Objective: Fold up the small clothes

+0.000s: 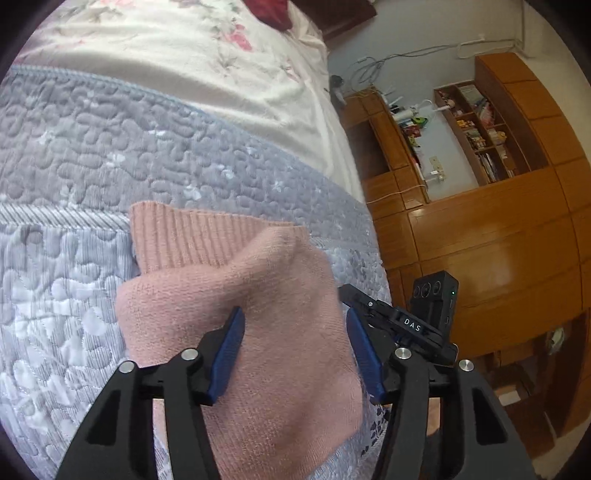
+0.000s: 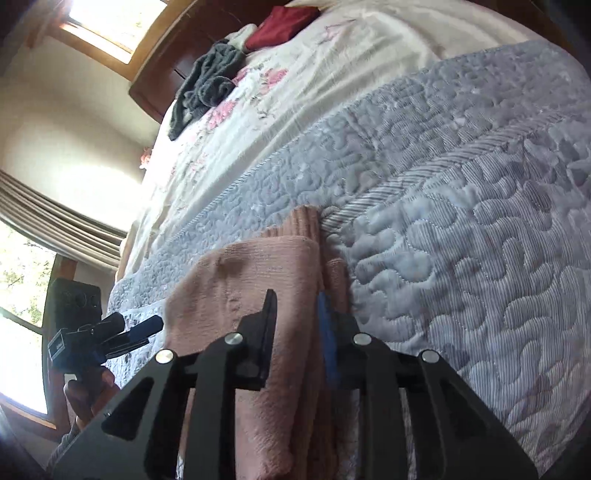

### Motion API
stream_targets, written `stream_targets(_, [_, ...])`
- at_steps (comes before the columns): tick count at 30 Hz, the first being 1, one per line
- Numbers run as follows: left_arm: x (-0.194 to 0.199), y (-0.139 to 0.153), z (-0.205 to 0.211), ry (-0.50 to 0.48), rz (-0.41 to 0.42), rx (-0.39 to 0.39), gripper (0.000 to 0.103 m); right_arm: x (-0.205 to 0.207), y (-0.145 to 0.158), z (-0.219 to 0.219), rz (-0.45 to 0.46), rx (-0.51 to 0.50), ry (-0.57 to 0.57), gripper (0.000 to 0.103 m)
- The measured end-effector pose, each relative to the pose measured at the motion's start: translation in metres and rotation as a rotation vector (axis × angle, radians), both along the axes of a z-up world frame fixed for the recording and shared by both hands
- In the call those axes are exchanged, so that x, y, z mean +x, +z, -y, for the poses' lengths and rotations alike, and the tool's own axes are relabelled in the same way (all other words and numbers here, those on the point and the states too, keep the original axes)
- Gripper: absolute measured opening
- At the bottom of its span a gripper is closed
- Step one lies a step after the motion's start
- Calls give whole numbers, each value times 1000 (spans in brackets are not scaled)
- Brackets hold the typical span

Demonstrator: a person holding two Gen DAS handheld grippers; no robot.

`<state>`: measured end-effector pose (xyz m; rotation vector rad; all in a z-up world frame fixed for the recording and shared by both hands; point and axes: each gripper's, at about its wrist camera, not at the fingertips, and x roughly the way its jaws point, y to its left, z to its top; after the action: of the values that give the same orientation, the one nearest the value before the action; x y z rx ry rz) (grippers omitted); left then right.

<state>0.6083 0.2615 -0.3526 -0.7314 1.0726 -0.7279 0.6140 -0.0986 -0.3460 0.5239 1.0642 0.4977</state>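
Pink knit, one garment only: a small sweater [image 1: 236, 295] lies bunched on the grey-blue quilted bedspread [image 1: 74, 147] close to the bed's near edge, its ribbed hem [image 1: 184, 236] spread flat toward the middle of the bed and the body humped up in a loose fold. Two grippers work it. From its own wrist view the left gripper [image 1: 295, 354] has its two blue-padded fingers [image 1: 227, 354] wide apart, straddling the humped knit; the pads lie alongside the cloth without pinching it. The right gripper [image 2: 299, 332] stands over the sweater's folded side edge, jaws only narrowly apart; a layer of pink knit runs up between them, but whether they truly pinch it is hard to judge from this angle. In the right wrist view the left gripper appears again at the bed's near side, held in a person's hand [image 2: 86, 395]. Beyond the bedspread lies one white floral sheet [image 2: 295, 74], and at the bed's far end sit three other items: one dark grey crumpled garment [image 2: 207, 85], one red folded piece [image 2: 284, 26], and one small white piece beside it.
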Motion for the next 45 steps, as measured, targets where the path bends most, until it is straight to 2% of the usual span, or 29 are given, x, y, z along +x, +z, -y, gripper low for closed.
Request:
stream_targets(2, [-5,11,2,-34,39,-24,58,-9,11,-14,30,15,75,23])
stream_targets(3, [-5,9,4,-39,34,-5,58,-11,9,-22,22,7,113,23])
stream_targets(4, [-2,1,6,-39,3,25,58,-11,0,-28,-8,-5,149,23])
stream_targets(5, [2,-12,10,-42,-42,64,57,-10,-10,-31,-37,-35,167,17])
stream_targets(6, [3,-24,14,-46,-75,110,46,-9,-20,-29,-40,-74,170,14])
stream_targets(7, [3,-29,15,-42,-78,147,37,-8,-24,-25,-31,-107,155,6])
stream_targets(8, [2,-28,15,-36,-77,157,37,-8,-24,-18,-34,-131,123,3])
stream_targets(9, [-2,-21,13,-25,-69,159,38,-11,-19,-12,-32,-132,104,10])
stream_targets(11, [-19,3,12,-47,5,120,39,-26,-2,-5,0,-66,117,9])
stream_targets(13, [-44,17,11,-89,63,77,41,-45,13,-9,31,3,180,9])
stream_targets(15, [-60,9,13,-109,50,87,41,-58,9,-21,19,10,232,10])
stream_targets(16, [-63,-2,15,-107,22,119,41,-61,-1,-27,-1,-23,249,8])
stream_targets(17, [-64,-18,18,-98,-18,153,36,-62,-13,-30,-25,-67,246,0])
stream_targets(18, [-64,-31,17,-83,-47,147,28,-62,-25,-29,-44,-99,233,0])
stream_targets(19, [-63,-38,15,-74,-62,138,13,-63,-30,-26,-47,-96,223,0])
stream_targets(21, [-62,-39,11,-53,-75,151,10,-67,-25,-17,-59,-70,189,0])
stream_targets(22, [-64,-35,9,-41,-78,158,15,-72,-17,-16,-50,-74,189,0])
stream_targets(24, [-77,-17,9,-51,-37,158,26,-86,1,-16,-35,-44,207,7])
stream_targets(27, [-109,1,22,-140,26,136,28,-108,11,-27,-22,-9,273,7])
stream_targets(29, [-121,-8,34,-171,13,183,28,-114,-4,-34,-50,-59,290,5])
stream_targets(31, [-122,-32,42,-163,-38,290,27,-114,-31,-31,-103,-132,261,0])
stream_targets(33, [-123,-52,42,-156,-87,300,24,-117,-35,-26,-112,-121,231,0])
stream_targets(34, [-125,-51,42,-150,-89,298,28,-121,-28,-27,-104,-124,226,0])
stream_targets(35, [-129,-45,42,-148,-75,289,32,-126,-19,-30,-88,-111,233,6])
stream_targets(37, [-140,-30,39,-142,-34,245,58,-132,-3,-33,-58,-66,243,8])
stream_targets(38, [-146,-25,35,-130,-17,225,64,-134,-1,-34,-55,-57,249,8])
stream_targets(40, [-158,-24,25,-81,-16,215,77,-133,-10,-37,-80,-108,260,11])
stream_targets(43, [-172,-34,0,11,-75,201,78,-128,-33,-30,-170,-120,249,6])
stream_targets(45, [-178,-42,-24,59,-121,149,79,-126,-18,-24,-160,-99,248,22])
